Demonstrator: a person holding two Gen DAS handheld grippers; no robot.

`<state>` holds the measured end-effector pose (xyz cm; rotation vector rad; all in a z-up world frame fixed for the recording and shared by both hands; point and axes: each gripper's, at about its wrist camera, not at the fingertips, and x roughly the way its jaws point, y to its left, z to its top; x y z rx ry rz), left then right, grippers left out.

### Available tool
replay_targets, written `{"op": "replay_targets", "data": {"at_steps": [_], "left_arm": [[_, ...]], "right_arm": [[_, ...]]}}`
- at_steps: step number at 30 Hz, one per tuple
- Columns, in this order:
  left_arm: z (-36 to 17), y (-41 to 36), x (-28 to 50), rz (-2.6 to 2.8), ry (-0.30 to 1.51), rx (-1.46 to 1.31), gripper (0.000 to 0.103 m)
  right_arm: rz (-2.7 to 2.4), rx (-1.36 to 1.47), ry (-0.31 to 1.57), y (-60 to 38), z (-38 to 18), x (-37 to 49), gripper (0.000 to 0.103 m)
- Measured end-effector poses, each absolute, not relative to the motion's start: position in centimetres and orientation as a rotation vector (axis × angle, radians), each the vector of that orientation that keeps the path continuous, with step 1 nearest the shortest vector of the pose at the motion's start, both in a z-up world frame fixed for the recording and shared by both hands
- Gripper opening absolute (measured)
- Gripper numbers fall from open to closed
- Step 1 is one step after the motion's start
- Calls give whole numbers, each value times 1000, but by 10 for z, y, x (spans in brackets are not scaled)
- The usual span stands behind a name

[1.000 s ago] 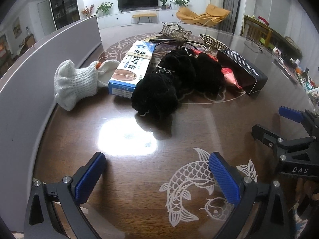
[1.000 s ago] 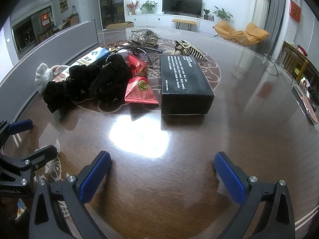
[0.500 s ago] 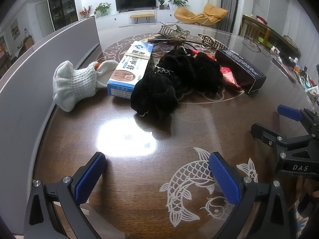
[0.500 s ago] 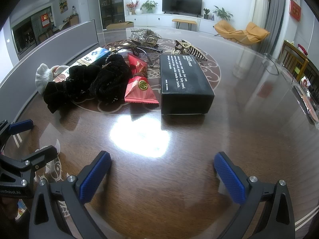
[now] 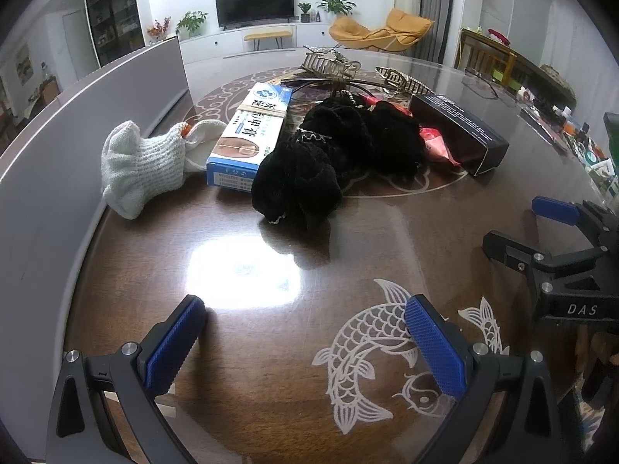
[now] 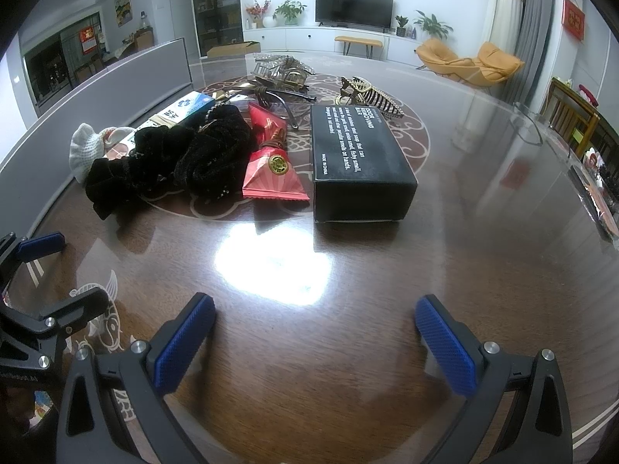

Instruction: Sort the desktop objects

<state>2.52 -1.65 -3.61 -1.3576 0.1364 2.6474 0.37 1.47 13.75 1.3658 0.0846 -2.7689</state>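
Presently, both the left gripper point(image 5: 305, 342) and right gripper point(image 6: 315, 332) stood spread and empty, near-side of the table point(image 6: 483, 232). Mid-table lay soft black scrunchies point(image 6: 170, 162), left of a rigid black box point(image 6: 359, 162); the box appeared light, best pinched across its long sides.

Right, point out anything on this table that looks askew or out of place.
Nothing is spilled or broken. The items are just heaped unsorted: black scrunchies lie over the red packet and against the blue-and-white box, with a white knit pouch slumped beside it. The black box sits flat.
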Motion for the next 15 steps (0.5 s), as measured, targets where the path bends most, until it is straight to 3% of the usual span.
{"op": "replay_targets", "data": {"at_steps": [15], "left_arm": [[-35,-53,30,2624,135,-1397,103]], "right_arm": [[-2764,1368,79,13,137,5,103]]}}
